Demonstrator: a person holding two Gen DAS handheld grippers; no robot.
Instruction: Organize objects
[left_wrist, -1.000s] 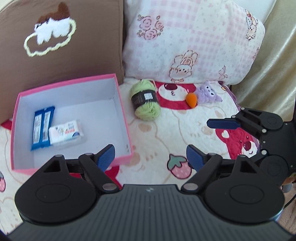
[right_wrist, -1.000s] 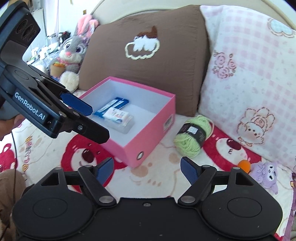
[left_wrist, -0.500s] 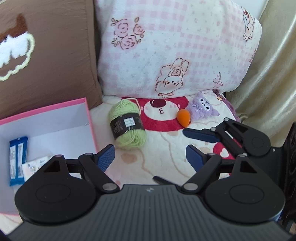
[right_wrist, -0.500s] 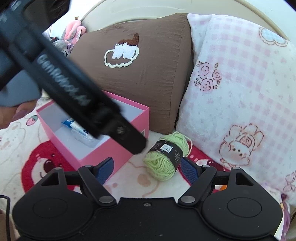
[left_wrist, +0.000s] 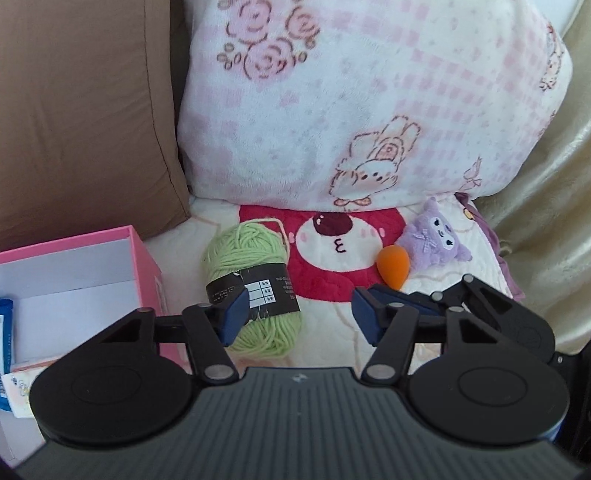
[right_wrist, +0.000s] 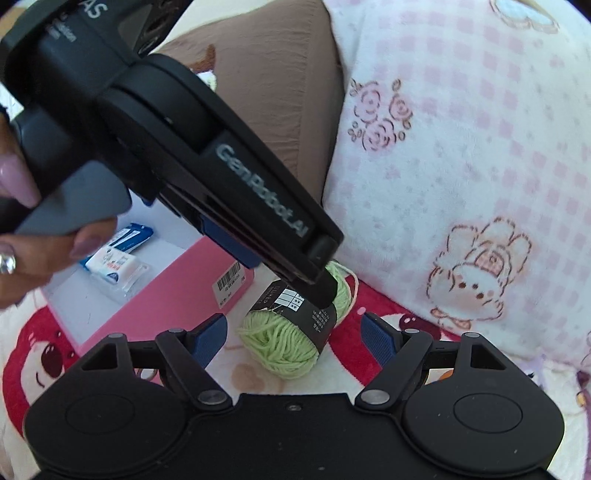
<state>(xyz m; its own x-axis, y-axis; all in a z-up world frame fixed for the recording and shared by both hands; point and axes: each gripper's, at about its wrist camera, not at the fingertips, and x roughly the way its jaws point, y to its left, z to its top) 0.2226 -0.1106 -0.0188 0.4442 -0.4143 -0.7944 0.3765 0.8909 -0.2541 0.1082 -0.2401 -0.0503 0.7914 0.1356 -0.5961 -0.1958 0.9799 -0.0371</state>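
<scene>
Partway: two packets (right_wrist: 118, 258) already in pink box (left_wrist: 146, 266), lower left. Left: yarn (left_wrist: 255, 291), orange egg (left_wrist: 393, 266), purple plush (left_wrist: 434, 240) mid-frame. Left gripper (left_wrist: 297, 317), right gripper (right_wrist: 295, 338) both spread, empty.

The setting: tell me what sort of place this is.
Most likely a bed in a bedroom. A brown pillow and a pink checked pillow stand propped upright at the back, a cartoon bear quilt covers the surface, and a purple plush toy lies on it.

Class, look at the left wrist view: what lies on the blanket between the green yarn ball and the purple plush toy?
In the left wrist view, an orange egg-shaped sponge lies between the green yarn ball and the purple plush toy, close against the toy.
</scene>
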